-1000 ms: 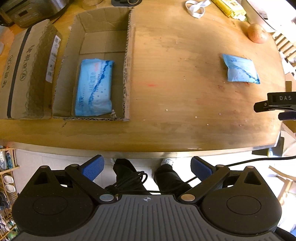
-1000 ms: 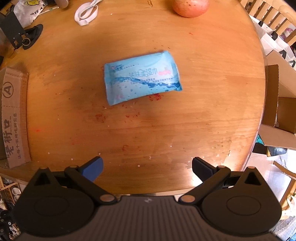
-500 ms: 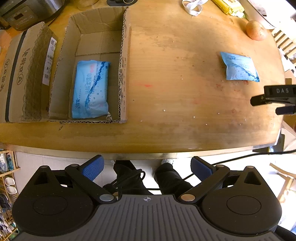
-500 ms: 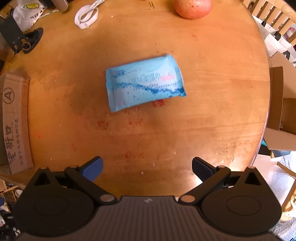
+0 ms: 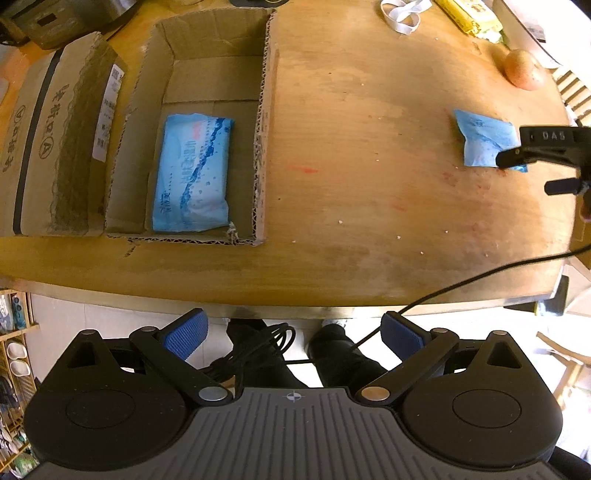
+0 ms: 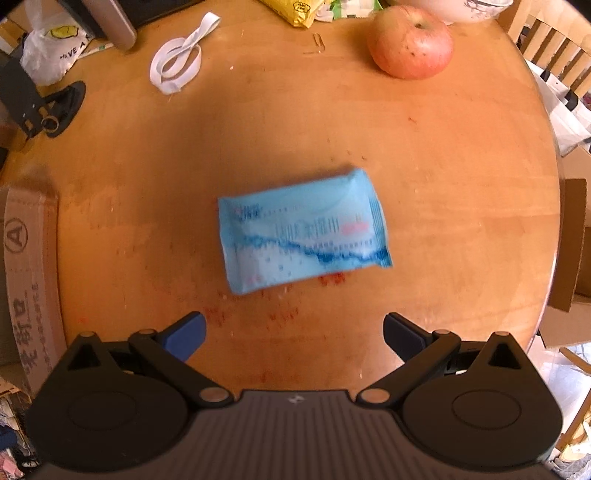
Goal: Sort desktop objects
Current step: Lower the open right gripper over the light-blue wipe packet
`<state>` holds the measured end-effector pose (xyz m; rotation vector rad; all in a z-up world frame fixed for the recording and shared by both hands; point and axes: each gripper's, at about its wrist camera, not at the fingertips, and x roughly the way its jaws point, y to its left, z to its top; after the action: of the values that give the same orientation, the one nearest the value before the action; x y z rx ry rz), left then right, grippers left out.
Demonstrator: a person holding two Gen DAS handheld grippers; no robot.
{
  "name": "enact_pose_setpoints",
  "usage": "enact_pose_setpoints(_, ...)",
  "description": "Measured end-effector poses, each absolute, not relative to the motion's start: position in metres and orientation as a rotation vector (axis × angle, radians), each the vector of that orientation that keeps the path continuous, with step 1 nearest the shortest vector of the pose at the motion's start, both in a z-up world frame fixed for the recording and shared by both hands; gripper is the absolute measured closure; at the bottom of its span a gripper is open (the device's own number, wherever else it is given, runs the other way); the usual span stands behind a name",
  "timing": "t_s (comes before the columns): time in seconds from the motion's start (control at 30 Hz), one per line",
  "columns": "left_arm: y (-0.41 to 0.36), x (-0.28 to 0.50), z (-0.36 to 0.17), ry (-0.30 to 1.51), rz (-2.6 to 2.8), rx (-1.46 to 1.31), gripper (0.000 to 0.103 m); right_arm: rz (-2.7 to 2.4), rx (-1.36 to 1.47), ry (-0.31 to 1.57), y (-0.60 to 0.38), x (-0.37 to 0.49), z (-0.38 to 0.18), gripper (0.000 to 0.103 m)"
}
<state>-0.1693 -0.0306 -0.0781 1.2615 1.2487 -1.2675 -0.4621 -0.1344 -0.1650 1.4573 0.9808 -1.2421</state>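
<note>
Wet-wipe packs in light blue soft plastic are the sorting items; two are visible. Working left to right across the round wooden tabletop [image 5: 369,221]: at the left edge lies a closed brown cardboard carton with black printing [image 5: 40,147], and just beside it stands an open brown cardboard box [image 5: 266,129]. One light blue wet-wipe pack [image 5: 192,173] lies flat on that box's floor, toward its near end. The middle of the tabletop is bare wood with red smears. Toward the right edge the second light blue wet-wipe pack [image 6: 303,236] lies flat on the wood, well apart from the box. Beyond it, near the far right edge, sit a reddish apple [image 6: 410,44], a white ribbon loop [image 6: 177,59] and a yellow packet [image 6: 299,11].

Step in hand, by judgement: one pack is sorted; the second awaits pickup. The right gripper [image 6: 293,332] hangs over the tabletop just short of that pack, jaws spread wide and empty, the pack lying roughly crosswise ahead of the gap. The next move calls for advancing until the fingers straddle the pack's short dimension, then closing gently, since soft film may crumple or slip.

The left gripper [image 5: 293,332] hovers off the near edge of the tabletop, jaws likewise spread and holding nothing, above the person's dark trouser legs [image 5: 332,354].
</note>
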Motion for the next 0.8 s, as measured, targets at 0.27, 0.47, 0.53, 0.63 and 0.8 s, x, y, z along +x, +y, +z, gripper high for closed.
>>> enact_pose_setpoints(0.27,-0.034,-0.163,-0.079,1.261,-1.245,1.249,0.0,-1.226,1.432,0.983,-0.158,-0.464,-0.175,0.0)
enact_pose_setpoints(0.47,-0.035,-0.158,-0.08,1.266,-1.233,1.245,0.0,-1.229,1.448,0.962,-0.17,-0.468,-0.183,0.0)
enact_pose_setpoints(0.53,-0.035,-0.157,-0.08,1.268,-1.23,1.243,0.0,-1.231,1.444,0.968,-0.172,-0.467,-0.184,0.0)
enact_pose_setpoints(0.63,-0.036,-0.156,-0.08,1.27,-1.226,1.243,0.0,-1.23,1.439,0.976,-0.173,-0.466,-0.185,0.0)
enact_pose_setpoints(0.8,-0.038,-0.154,-0.081,1.273,-1.226,1.242,0.0,-1.223,1.426,0.988,-0.175,-0.466,-0.185,0.0)
